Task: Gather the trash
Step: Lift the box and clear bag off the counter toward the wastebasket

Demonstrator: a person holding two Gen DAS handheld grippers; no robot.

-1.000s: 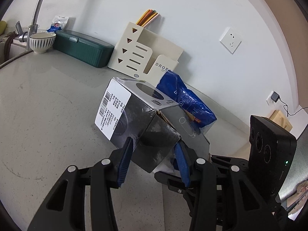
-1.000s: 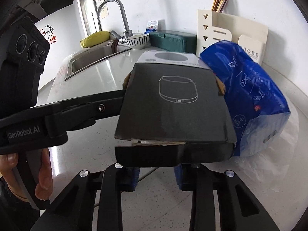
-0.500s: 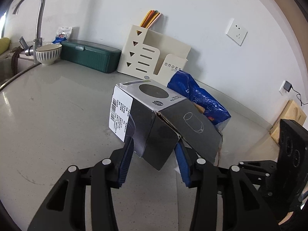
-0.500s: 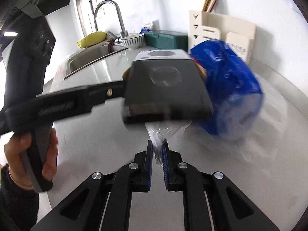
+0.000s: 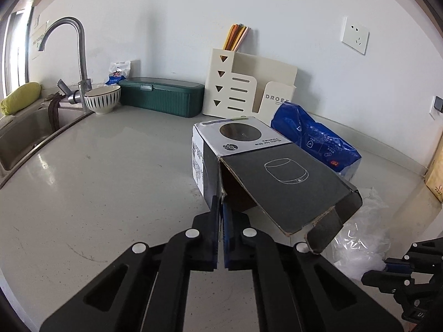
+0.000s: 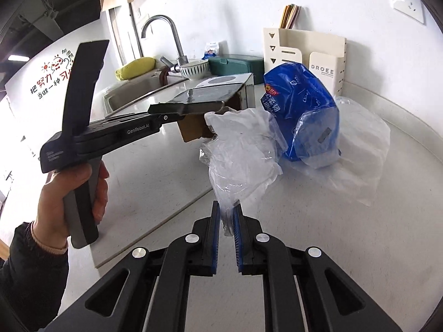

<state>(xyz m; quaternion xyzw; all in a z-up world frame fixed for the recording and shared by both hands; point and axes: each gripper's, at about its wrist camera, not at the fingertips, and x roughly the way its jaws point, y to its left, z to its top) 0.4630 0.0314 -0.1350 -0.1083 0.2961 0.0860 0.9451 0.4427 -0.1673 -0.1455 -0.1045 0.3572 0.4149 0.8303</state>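
Right wrist view: the clear plastic bag (image 6: 243, 149) is pinched by the right gripper (image 6: 226, 215) above the worktop (image 6: 155, 171). The left gripper (image 5: 221, 213) is clamped on the box (image 5: 249, 163) wall. The bag mouth should be held wide while the box is fed in.

Pale grey speckled stone counter (image 5: 97, 182), glossy under daylight from the far left. Plain white wall (image 5: 171, 22) behind, with a white wall socket (image 5: 355, 38). Steel sink (image 5: 19, 135) set into the counter at left, curved chrome tap (image 5: 79, 55) over it. Cream slotted plastic rack (image 5: 238, 88) stands against the wall.
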